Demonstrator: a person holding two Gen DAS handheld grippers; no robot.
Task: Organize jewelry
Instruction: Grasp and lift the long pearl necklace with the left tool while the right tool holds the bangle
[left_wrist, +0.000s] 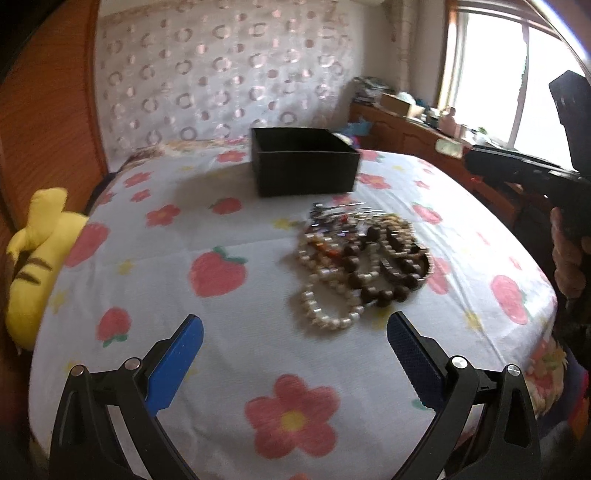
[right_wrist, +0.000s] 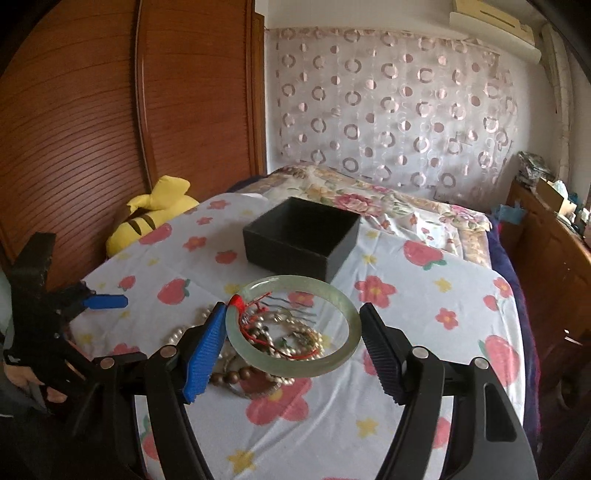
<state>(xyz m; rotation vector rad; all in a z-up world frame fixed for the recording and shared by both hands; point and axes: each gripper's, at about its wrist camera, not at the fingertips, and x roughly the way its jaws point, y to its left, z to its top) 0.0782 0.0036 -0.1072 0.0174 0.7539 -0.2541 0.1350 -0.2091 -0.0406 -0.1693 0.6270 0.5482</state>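
Jewelry (left_wrist: 364, 260) lies in a heap on the bed (left_wrist: 229, 332), which has a white sheet with red strawberries and flowers. We take the black box (left_wrist: 304, 162) as our landmark. It sits open on the sheet, and the heap is on the near side of it, close but not touching. In the heap we see a string of white pearls (left_wrist: 325, 314), big dark brown beads (left_wrist: 384, 273) and some thin silver bits nearest the box.

Our right gripper (right_wrist: 291, 338) holds a pale green bangle (right_wrist: 343, 356). The bangle lies flat between the two fingers (right_wrist: 205, 354), and both fingers press on its sides, so they stand wide but have a firm hold. A red string (right_wrist: 251, 314) is tied to the bangle next to the blue finger. The bangle is up in the air, on the near side of the box, over the heap. We can see pearls through the ring.

Our left gripper (left_wrist: 295, 332) has its fingers wide apart with nothing in them. It hangs over the sheet on the near side of the heap, farther from the box than the jewelry is.

A yellow plush toy (left_wrist: 35, 258) with dark stripes lies at the edge of the bed, off to the left of the box. Behind the box hangs a curtain (left_wrist: 221, 74) with round ring shapes on it. A wooden dresser (left_wrist: 413, 140) stands to the right of the box, below a bright window (left_wrist: 517, 74).
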